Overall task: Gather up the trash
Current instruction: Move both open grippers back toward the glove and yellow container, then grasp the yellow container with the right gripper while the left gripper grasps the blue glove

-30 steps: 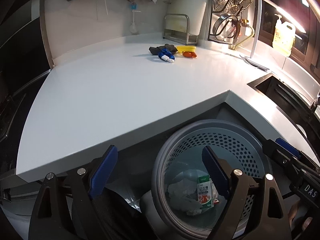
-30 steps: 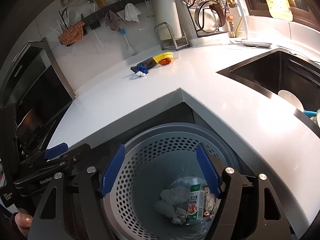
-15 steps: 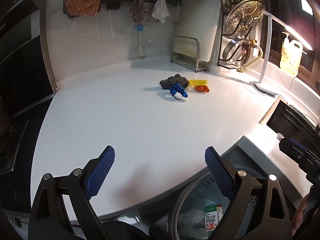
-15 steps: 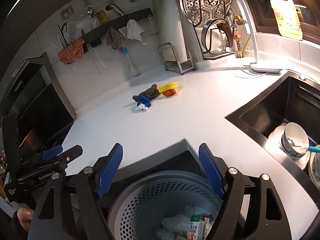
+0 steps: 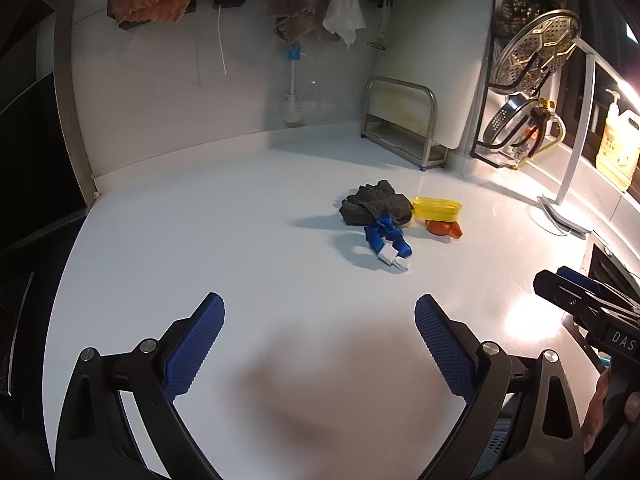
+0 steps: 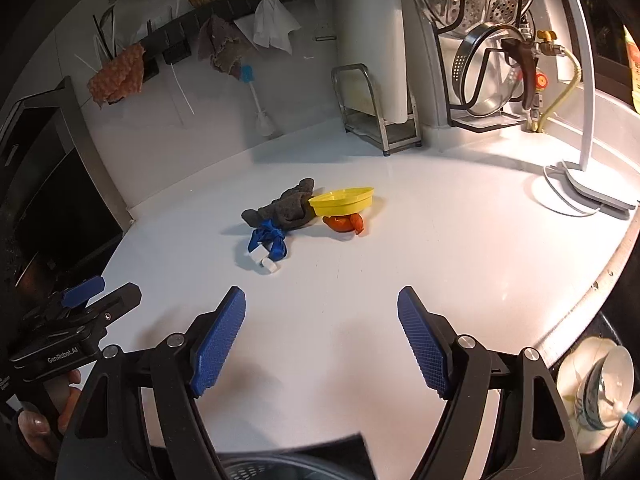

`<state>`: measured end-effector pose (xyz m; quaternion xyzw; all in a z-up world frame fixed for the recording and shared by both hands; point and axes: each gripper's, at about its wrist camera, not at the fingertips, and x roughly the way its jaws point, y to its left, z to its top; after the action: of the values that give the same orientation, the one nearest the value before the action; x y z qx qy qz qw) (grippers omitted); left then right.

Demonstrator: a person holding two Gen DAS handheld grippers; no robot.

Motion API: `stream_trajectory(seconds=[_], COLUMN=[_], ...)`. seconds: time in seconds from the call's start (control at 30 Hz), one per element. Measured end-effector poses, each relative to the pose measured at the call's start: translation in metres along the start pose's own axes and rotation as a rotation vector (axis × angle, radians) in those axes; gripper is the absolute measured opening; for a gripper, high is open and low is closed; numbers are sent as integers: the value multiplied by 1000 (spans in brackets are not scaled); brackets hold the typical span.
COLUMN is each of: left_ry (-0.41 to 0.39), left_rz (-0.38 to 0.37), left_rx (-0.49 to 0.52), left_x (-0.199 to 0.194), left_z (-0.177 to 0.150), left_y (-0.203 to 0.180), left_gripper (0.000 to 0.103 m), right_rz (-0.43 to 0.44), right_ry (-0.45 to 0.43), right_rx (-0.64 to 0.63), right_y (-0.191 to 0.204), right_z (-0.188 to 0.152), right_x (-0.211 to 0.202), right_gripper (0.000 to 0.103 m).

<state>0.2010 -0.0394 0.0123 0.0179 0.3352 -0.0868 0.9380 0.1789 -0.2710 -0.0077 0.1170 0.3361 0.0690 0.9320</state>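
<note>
A small heap of trash lies mid-counter: a dark grey rag (image 5: 376, 202), a crumpled blue wrapper with a white piece (image 5: 386, 238), a yellow plastic lid (image 5: 437, 207) and an orange scrap (image 5: 442, 227). The right wrist view shows the same rag (image 6: 286, 208), blue wrapper (image 6: 268, 240), yellow lid (image 6: 342, 201) and orange scrap (image 6: 344, 222). My left gripper (image 5: 319, 308) hovers over bare counter short of the heap, its jaws opening with nothing between them. My right gripper (image 6: 321, 300) stands open and empty, also short of the heap. The grey perforated bin's rim (image 6: 260, 470) peeks in at the bottom.
The white counter (image 5: 200, 240) meets a tiled wall hung with cloths. A metal rack (image 6: 376, 112) and a white lamp base (image 6: 588, 188) stand at the back right. A sink with a bowl (image 6: 596, 396) lies to the right, a dark stove (image 5: 24, 160) to the left.
Both grippers have moved up and forward from above the bin to over the counter. The bin has dropped nearly out of view and the trash heap looks closer. The left jaws spread slightly.
</note>
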Motion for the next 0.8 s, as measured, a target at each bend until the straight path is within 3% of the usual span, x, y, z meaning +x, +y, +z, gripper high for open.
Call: stream_trajectory(seconds=[0.3, 0.53, 0.8], left_ry=[15, 14, 58], left_rz=[32, 38, -9], left_rx=[-38, -53, -47], left_x=[46, 62, 72], left_z=[26, 27, 23], left_y=[15, 18, 13], left_gripper=[94, 94, 94], right_rz=[-21, -31, -44], right_ry=[65, 119, 202], right_rx=[-23, -2, -31], right_y=[-6, -14, -14], right_z=[46, 67, 79], right_x=[75, 120, 157], right_gripper=[75, 75, 75])
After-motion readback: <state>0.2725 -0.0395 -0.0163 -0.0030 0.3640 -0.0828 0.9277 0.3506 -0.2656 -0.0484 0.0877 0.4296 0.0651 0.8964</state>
